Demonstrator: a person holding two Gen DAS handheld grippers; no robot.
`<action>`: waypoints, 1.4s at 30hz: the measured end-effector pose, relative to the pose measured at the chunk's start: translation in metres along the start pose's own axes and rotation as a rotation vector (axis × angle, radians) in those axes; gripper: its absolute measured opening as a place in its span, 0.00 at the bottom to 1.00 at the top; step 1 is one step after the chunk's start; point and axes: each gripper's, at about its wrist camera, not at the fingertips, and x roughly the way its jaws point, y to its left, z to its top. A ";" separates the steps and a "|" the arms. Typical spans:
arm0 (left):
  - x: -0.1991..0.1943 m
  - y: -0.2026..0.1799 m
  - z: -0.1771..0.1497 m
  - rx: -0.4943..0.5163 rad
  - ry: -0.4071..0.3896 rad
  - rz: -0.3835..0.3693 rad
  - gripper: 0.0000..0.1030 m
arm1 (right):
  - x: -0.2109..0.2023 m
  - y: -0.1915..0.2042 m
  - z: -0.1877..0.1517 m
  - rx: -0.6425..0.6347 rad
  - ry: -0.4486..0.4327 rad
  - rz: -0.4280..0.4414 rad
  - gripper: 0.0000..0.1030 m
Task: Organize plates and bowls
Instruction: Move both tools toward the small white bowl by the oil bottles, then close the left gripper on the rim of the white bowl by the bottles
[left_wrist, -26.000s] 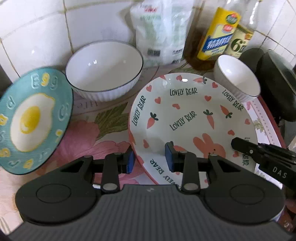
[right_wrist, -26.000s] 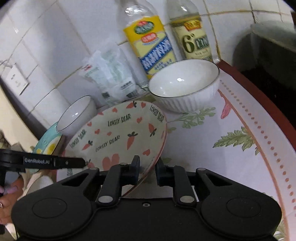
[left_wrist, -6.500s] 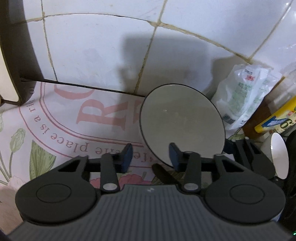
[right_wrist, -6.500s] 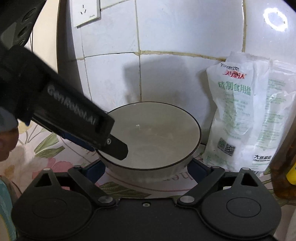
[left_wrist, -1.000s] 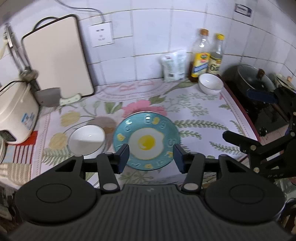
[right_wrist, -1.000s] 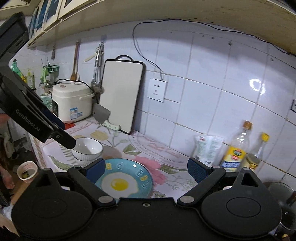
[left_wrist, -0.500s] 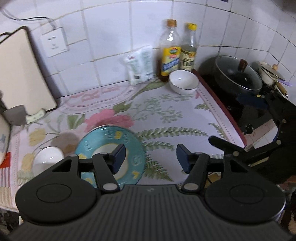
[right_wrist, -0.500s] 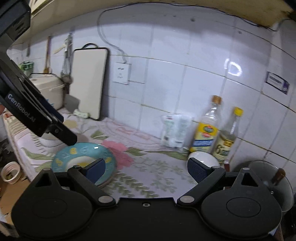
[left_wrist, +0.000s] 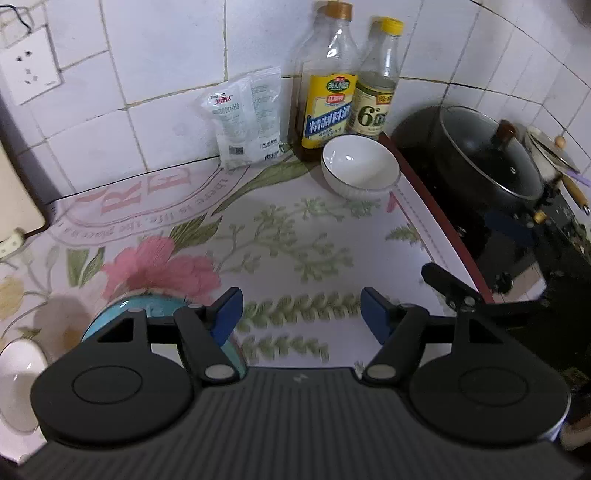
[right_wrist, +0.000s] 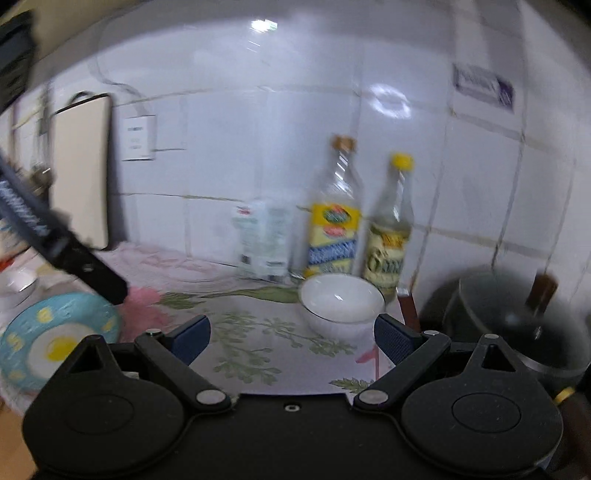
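A small white bowl (left_wrist: 360, 171) stands at the back right of the flowered counter, in front of two bottles; it also shows in the right wrist view (right_wrist: 341, 304). A blue egg-pattern plate (right_wrist: 55, 338) lies at the left; only its rim (left_wrist: 147, 304) shows behind my left gripper. A larger white bowl (left_wrist: 18, 373) sits at the far left edge. My left gripper (left_wrist: 301, 314) is open and empty above the counter. My right gripper (right_wrist: 291, 338) is open and empty, facing the small bowl.
Two oil bottles (left_wrist: 328, 85) and a salt bag (left_wrist: 249, 118) stand against the tiled wall. A black lidded pot (left_wrist: 484, 155) sits on the stove at the right, past the counter's red edge (left_wrist: 439, 225). A cutting board (right_wrist: 83, 170) leans at the left.
Both grippers have swung right and moved closer toward the small bowl and bottles. The egg plate has slid to the left edge of both views. Both stay open.
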 end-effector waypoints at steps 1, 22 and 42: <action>0.008 0.002 0.005 -0.008 -0.004 -0.007 0.68 | 0.011 -0.006 -0.003 0.028 0.005 -0.010 0.95; 0.159 0.014 0.090 -0.205 -0.046 -0.146 0.66 | 0.192 -0.047 -0.031 0.108 0.204 -0.095 0.95; 0.234 0.000 0.109 -0.242 0.063 -0.145 0.13 | 0.224 -0.062 -0.026 0.155 0.171 -0.034 0.93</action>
